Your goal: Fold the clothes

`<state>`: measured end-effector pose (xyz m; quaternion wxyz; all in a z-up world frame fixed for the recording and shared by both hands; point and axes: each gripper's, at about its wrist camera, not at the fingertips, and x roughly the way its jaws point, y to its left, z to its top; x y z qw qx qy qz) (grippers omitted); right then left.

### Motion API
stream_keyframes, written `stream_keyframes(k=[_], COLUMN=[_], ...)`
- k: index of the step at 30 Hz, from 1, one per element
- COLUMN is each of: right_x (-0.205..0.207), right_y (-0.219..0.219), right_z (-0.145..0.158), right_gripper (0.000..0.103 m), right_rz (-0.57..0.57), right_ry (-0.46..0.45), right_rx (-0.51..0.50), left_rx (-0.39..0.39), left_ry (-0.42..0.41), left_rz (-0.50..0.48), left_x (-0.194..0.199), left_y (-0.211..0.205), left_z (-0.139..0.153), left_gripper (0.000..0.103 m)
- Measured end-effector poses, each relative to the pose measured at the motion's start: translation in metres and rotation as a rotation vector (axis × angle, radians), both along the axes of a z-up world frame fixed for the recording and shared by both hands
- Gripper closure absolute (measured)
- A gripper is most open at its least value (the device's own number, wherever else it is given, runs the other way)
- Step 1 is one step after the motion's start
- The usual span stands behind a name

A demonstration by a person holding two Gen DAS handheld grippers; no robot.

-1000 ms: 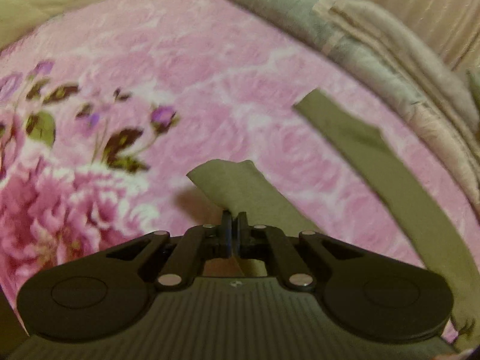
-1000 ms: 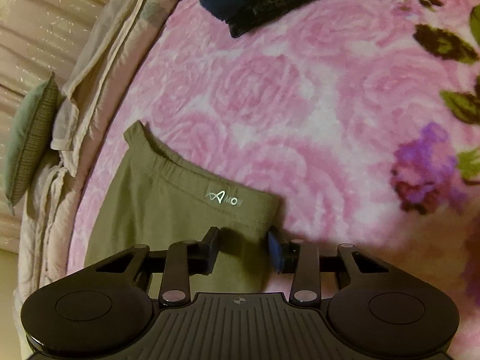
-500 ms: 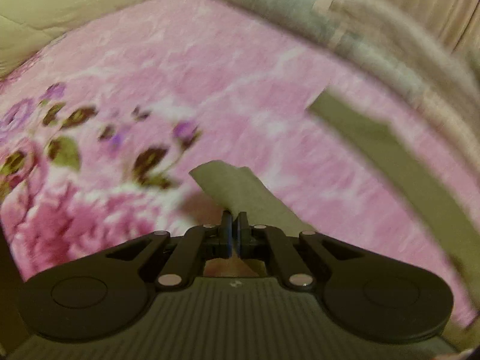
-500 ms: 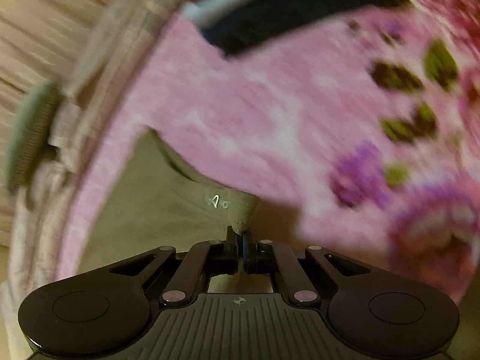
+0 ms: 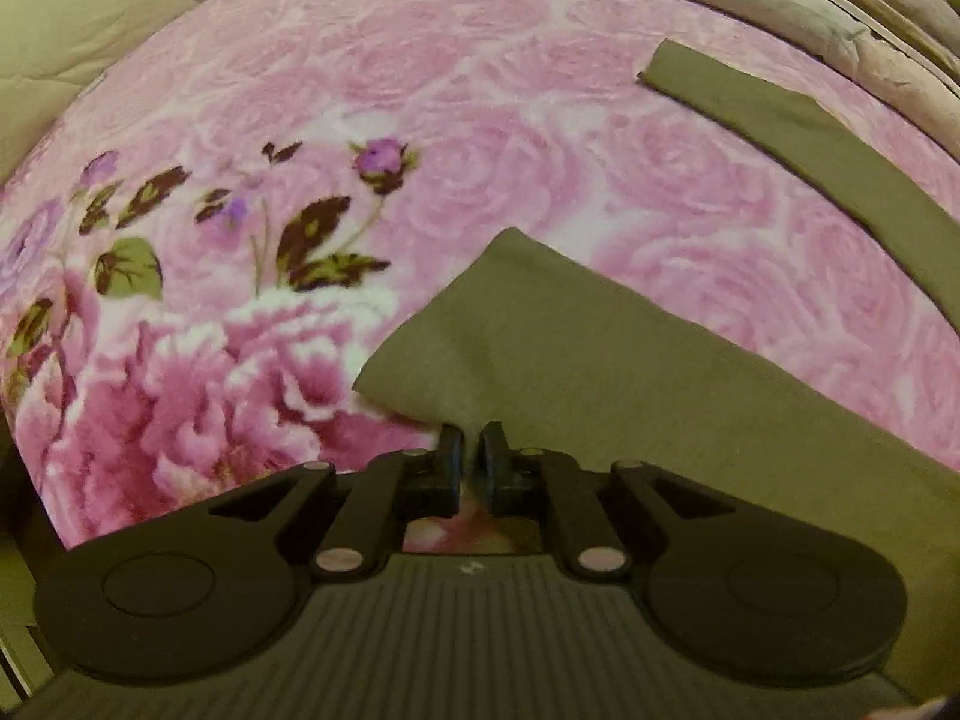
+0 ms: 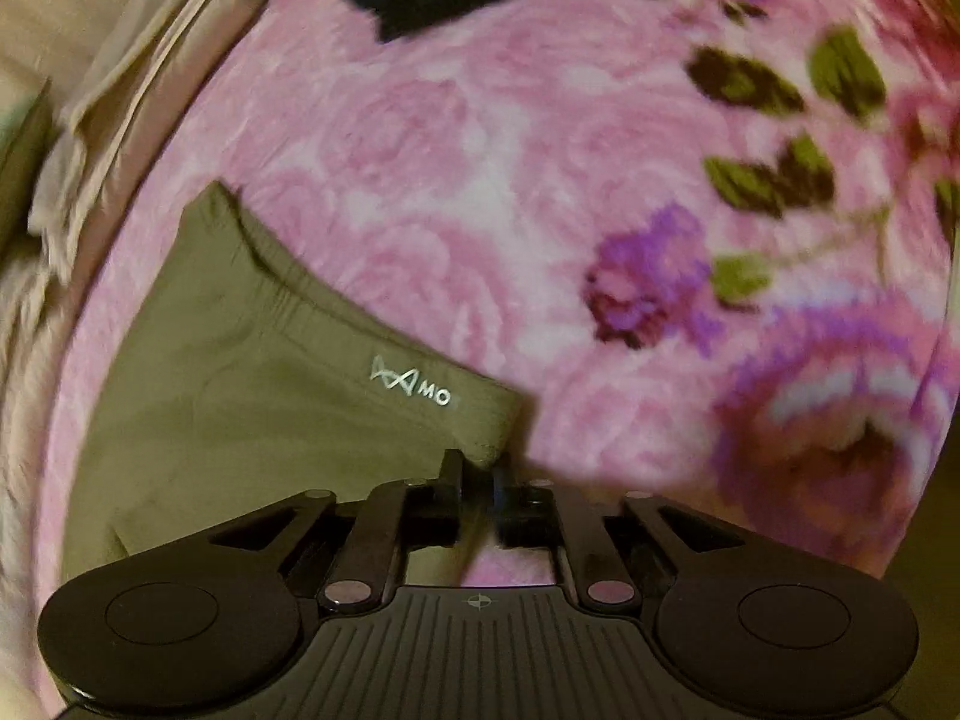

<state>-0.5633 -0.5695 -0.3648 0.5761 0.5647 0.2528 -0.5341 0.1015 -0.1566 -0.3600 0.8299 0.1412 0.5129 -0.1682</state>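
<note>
A plush pink blanket with a raised rose pattern (image 5: 480,138) covers the whole bed surface; printed purple flowers with dark brown and green leaves (image 5: 312,228) decorate it. A pale quilted cream bedding (image 5: 78,18) lies at one edge. Crumpled beige and grey bedclothes (image 5: 798,6) lie along another edge. The light is dim and warm.

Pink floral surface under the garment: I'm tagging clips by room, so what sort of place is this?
Probably a bedroom, on a bed: a plush pink floral blanket, a quilted comforter at its edge, and olive leggings laid out for folding.
</note>
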Motion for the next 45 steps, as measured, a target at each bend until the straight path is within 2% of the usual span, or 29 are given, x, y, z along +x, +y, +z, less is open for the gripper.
stream_keyframes(k=[1, 2, 3, 5, 8, 9, 10, 13, 16, 20, 25, 28, 31, 36, 41, 42, 43, 44, 45], right_x=[0.004, 0.008, 0.011, 0.015, 0.027, 0.036, 0.043, 0.062, 0.081, 0.066, 0.071, 0.09, 0.115, 0.157, 0.181, 0.184, 0.186, 0.188, 0.187], right_y=[-0.001, 0.0, 0.001, 0.001, 0.002, 0.001, 0.0, -0.003, -0.006, -0.013, -0.057, -0.093, -0.137, -0.201, -0.228, -0.228, -0.227, -0.227, -0.228], right_z=[0.005, 0.013, 0.02, 0.032, 0.04, 0.041, 0.036, 0.02, 0.004, 0.016, 0.035, 0.036, 0.029, 0.008, -0.013, -0.017, -0.021, -0.025, -0.026], right_gripper=[0.044, 0.028, 0.022, 0.023, 0.023, 0.025, 0.029, 0.032, 0.036, 0.036, 0.036, 0.036, 0.036, 0.036, 0.036, 0.047, 0.068, 0.069, 0.076], right_rz=[0.037, 0.063, 0.089, 0.133, 0.174, 0.199, 0.224, 0.296, 0.368, 0.323, 0.359, 0.423, 0.524, 0.717, 0.987, 1.042, 1.091, 1.122, 1.127], right_ry=[0.046, 0.124, 0.204, 0.304, 0.284, 0.269, 0.272, 0.283, 0.293, 0.287, 0.207, 0.169, 0.14, 0.168, 0.226, 0.231, 0.229, 0.214, 0.2], right_rx=[-0.001, -0.019, -0.038, -0.074, -0.153, -0.178, -0.172, -0.148, -0.123, -0.118, -0.177, -0.218, -0.267, -0.324, -0.364, -0.368, -0.369, -0.36, -0.364], left_rx=[0.001, 0.001, -0.002, -0.008, -0.072, -0.106, -0.134, -0.179, -0.097, -0.059, -0.105, -0.179, -0.231, -0.244, -0.222, -0.215, -0.208, -0.197, -0.186], left_ry=[0.001, -0.001, -0.011, -0.032, -0.052, -0.038, -0.019, 0.063, 0.13, 0.111, 0.081, 0.135, 0.188, 0.233, 0.261, 0.268, 0.276, 0.285, 0.294], left_rz=[0.015, 0.034, 0.069, 0.139, 0.164, 0.133, 0.093, -0.03, -0.075, -0.04, -0.169, -0.276, -0.413, -0.625, -0.688, -0.689, -0.689, -0.687, -0.685], left_x=[0.001, 0.002, 0.003, 0.004, 0.001, -0.001, -0.005, -0.014, -0.016, -0.012, -0.011, -0.008, -0.012, -0.03, -0.043, -0.044, -0.045, -0.045, -0.047], left_y=[0.004, 0.008, 0.013, 0.024, 0.025, 0.018, 0.008, -0.024, -0.041, -0.046, -0.098, -0.154, -0.215, -0.308, -0.355, -0.36, -0.364, -0.366, -0.367], left_z=[0.003, 0.007, 0.013, 0.024, 0.043, 0.044, 0.042, 0.026, -0.001, 0.004, 0.034, 0.043, 0.047, 0.042, 0.025, 0.022, 0.018, 0.014, 0.009], left_gripper=[0.087, 0.084, 0.084, 0.086, 0.089, 0.089, 0.088, 0.086, 0.085, 0.088, 0.088, 0.087, 0.083, 0.082, 0.081, 0.081, 0.081, 0.081, 0.081])
